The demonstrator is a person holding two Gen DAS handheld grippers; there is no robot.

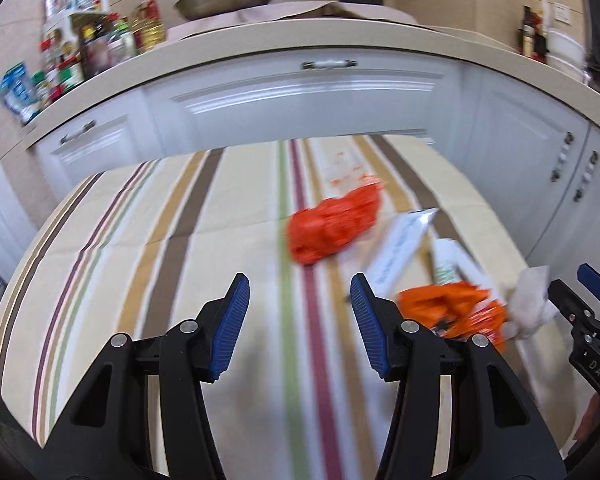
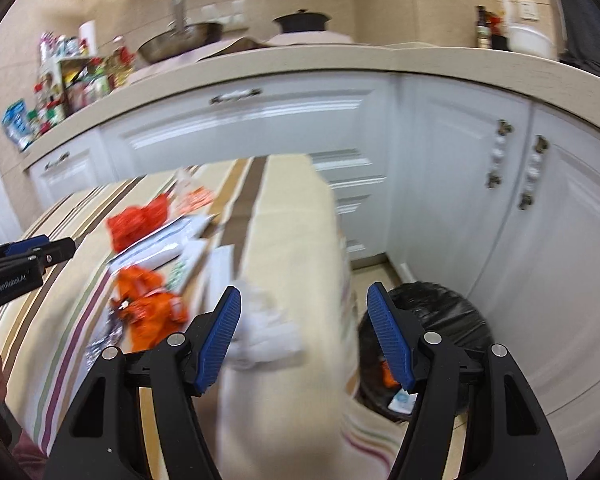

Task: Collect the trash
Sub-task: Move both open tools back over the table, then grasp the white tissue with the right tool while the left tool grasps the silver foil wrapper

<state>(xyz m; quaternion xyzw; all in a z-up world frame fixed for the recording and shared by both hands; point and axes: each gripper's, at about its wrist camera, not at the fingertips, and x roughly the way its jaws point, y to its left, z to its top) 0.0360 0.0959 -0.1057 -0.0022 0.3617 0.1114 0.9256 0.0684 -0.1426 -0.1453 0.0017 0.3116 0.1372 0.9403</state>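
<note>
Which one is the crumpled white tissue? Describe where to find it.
Start at the striped tablecloth and follow its right edge, the side by the black bin. The tissue lies there, beside an orange wrapper: the only soft, white, crumpled lump.

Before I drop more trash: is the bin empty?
Not empty. The black-lined bin on the floor beside the table already holds an orange scrap and a pale wrapper.

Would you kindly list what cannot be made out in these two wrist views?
- Print on the white packet: left wrist view, motion blur.
- Contents of the black-lined trash bin: right wrist view, mostly hidden behind the right gripper and the tablecloth's hanging edge.
- Labels on the condiment bottles: both views, small and blurred.
- Crumpled white tissue: blurred, partly covered by a fingertip.
</note>
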